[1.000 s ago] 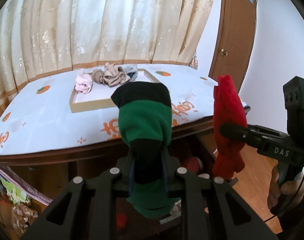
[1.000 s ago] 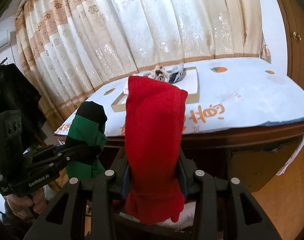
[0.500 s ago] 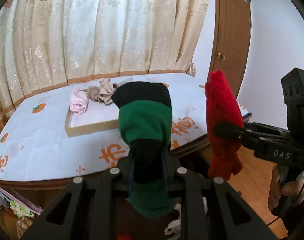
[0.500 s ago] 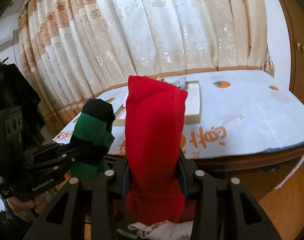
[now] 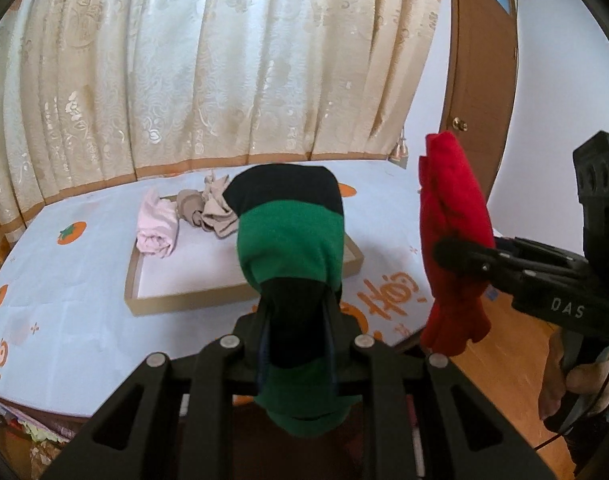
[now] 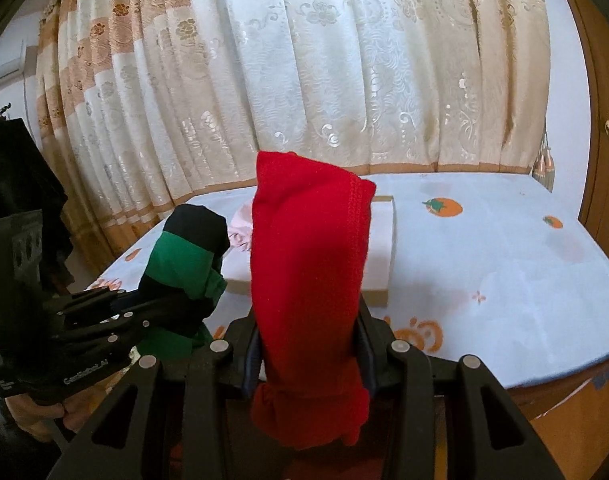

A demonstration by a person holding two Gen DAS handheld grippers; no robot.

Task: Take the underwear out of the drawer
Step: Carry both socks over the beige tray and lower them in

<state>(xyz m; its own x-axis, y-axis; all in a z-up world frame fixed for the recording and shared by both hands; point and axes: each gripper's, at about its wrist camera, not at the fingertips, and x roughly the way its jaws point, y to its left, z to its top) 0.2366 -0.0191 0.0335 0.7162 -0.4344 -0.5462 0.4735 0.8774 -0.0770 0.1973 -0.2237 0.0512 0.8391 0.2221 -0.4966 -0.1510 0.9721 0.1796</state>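
My left gripper (image 5: 298,320) is shut on rolled green-and-black underwear (image 5: 290,248), held upright above the table's near edge. In the right wrist view that same roll (image 6: 184,264) sits at the left in the left gripper (image 6: 172,316). My right gripper (image 6: 308,344) is shut on rolled red underwear (image 6: 308,264), also upright; in the left wrist view the red roll (image 5: 452,216) and the right gripper (image 5: 460,254) are at the right. A flat cardboard tray (image 5: 176,300) on the table holds pink underwear (image 5: 156,228) and beige underwear (image 5: 212,212). The drawer is out of view.
The table (image 5: 64,312) wears a pale blue cloth with orange fruit prints (image 6: 504,256). Cream curtains (image 5: 204,64) hang behind it. A brown door (image 5: 480,80) stands at the right. A person's hand (image 5: 564,380) grips the right handle.
Both grippers have risen and come forward over the table with their rolls still gripped. The table edge has dropped low in both views, and the tray now looks closer.
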